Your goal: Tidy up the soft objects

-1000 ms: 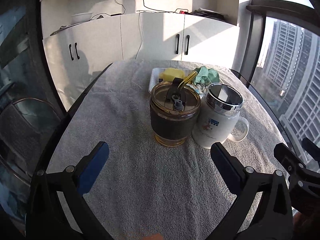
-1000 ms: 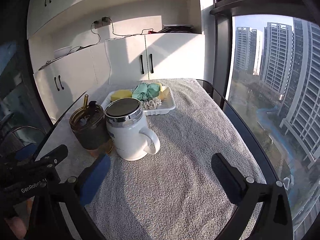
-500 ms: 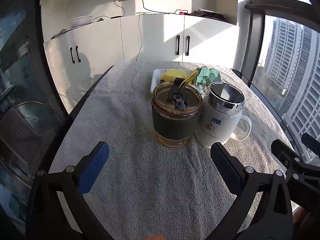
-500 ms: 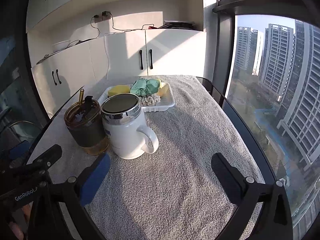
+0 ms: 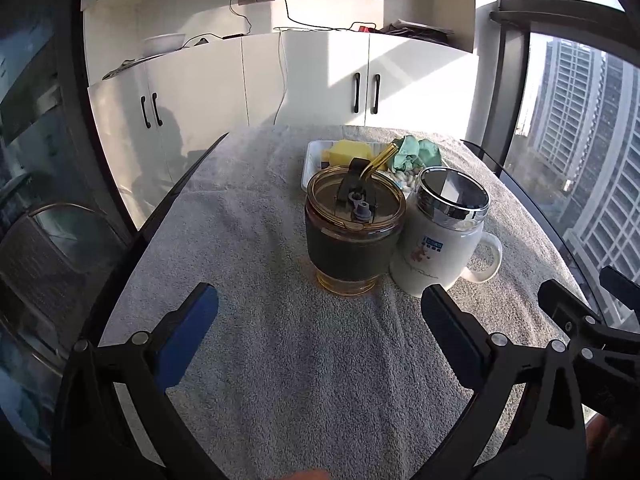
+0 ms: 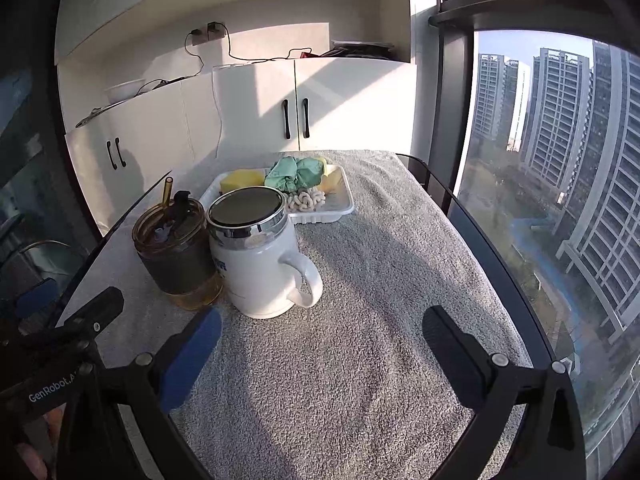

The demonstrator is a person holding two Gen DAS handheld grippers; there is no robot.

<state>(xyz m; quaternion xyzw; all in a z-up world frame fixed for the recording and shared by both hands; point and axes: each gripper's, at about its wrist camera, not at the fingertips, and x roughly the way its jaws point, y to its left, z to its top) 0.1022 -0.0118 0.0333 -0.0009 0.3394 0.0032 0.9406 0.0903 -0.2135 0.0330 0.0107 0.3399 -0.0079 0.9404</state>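
A white tray (image 6: 340, 204) at the far middle of the towel-covered table holds soft things: a crumpled green cloth (image 6: 296, 173), a yellow sponge (image 6: 241, 180), a white knotted piece (image 6: 306, 200) and another yellow piece (image 6: 332, 181). The tray (image 5: 310, 160), cloth (image 5: 418, 152) and sponge (image 5: 346, 151) also show in the left wrist view. My left gripper (image 5: 320, 316) is open and empty, near the front, short of the cups. My right gripper (image 6: 322, 334) is open and empty, to the right of the mug.
An amber glass tumbler (image 5: 352, 236) with a dark sleeve and straw stands beside a white lidded mug (image 5: 440, 240), both in front of the tray. They also show in the right wrist view, tumbler (image 6: 176, 252) and mug (image 6: 260, 256). White cabinets (image 6: 296, 108) stand behind; windows on the right.
Both grippers have drawn back and risen slightly, so the cups and tray sit a little farther off. Both stay open and empty.
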